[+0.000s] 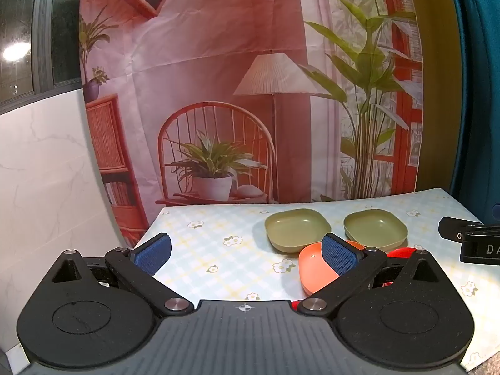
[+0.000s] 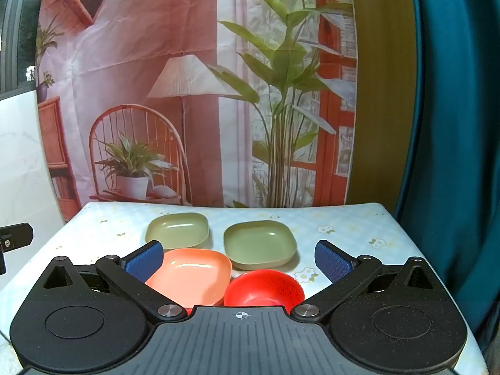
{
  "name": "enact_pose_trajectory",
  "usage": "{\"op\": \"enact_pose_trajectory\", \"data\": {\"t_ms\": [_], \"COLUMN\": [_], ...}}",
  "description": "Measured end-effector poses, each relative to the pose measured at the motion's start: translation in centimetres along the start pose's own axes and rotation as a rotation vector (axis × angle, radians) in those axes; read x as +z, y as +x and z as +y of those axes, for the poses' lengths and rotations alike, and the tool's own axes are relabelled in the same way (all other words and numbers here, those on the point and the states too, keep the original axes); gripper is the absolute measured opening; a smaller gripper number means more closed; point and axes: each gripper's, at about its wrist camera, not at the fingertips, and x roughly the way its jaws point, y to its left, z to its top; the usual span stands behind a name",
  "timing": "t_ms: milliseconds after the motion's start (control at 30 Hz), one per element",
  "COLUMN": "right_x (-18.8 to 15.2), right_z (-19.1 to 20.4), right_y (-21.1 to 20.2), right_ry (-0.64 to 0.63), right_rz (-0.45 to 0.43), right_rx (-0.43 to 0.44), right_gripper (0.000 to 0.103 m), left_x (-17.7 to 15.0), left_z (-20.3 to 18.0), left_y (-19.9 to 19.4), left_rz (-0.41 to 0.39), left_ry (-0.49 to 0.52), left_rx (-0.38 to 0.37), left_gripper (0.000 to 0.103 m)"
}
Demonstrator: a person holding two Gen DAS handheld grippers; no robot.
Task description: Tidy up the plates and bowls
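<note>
A big cloth hangs behind the table, printed with a lamp, a chair and green plants. The wall on the left is white. Above it, a dark window shows a bright light. A blue curtain hangs on the right.

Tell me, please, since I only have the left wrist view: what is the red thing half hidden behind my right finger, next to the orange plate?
Observer: In the right wrist view it is a red bowl, round, sitting upright on the tablecloth.
Operator: Thank you. Does it touch the orange plate?
Observer: It sits right against the orange plate; I cannot see a gap between them.
Operator: And is the right gripper holding anything?
Observer: No, the right gripper is open, its blue pads spread wide above both dishes.
</note>
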Motion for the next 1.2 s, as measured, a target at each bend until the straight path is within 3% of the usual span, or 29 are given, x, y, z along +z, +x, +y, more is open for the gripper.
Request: {"op": "enact_pose_trajectory", "data": {"t_ms": [867,1200], "right_x": [0.0,-2.1], "right_z": [0.0,-0.3], "right_y": [0.3,2.1], "right_ry": [0.005,0.035], "right_rz": [0.005,0.068], "right_rx": [0.005,0.005], "right_gripper": [0.103,0.103], "left_x": [-0.4,-1.9], "left_z": [0.1,0.3], "left_y": [0.3,2.6], "left_rz": [0.01,0.109], "left_ry": [-0.007,-0.036], "left_rx": [-0.002,0.008], "left_gripper": [0.103,0.103]}}
